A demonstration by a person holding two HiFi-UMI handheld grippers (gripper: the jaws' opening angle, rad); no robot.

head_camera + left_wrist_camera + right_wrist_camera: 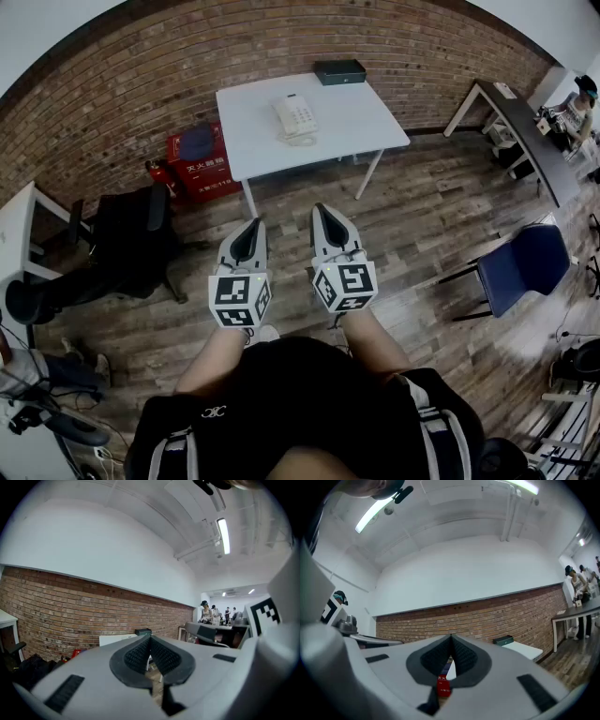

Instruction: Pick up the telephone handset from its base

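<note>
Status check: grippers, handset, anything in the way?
Left gripper, right gripper shut, empty, short of table. Handset on base, untouched. No obstruction seen.

The red box (199, 161) on the floor, ahead and to the left of the left gripper (251, 225), bears white Chinese characters that appear to read 灭火器箱. The smaller line beneath them is illegible, as is the small white logo (214, 411) on the person's black top behind that gripper.
</note>
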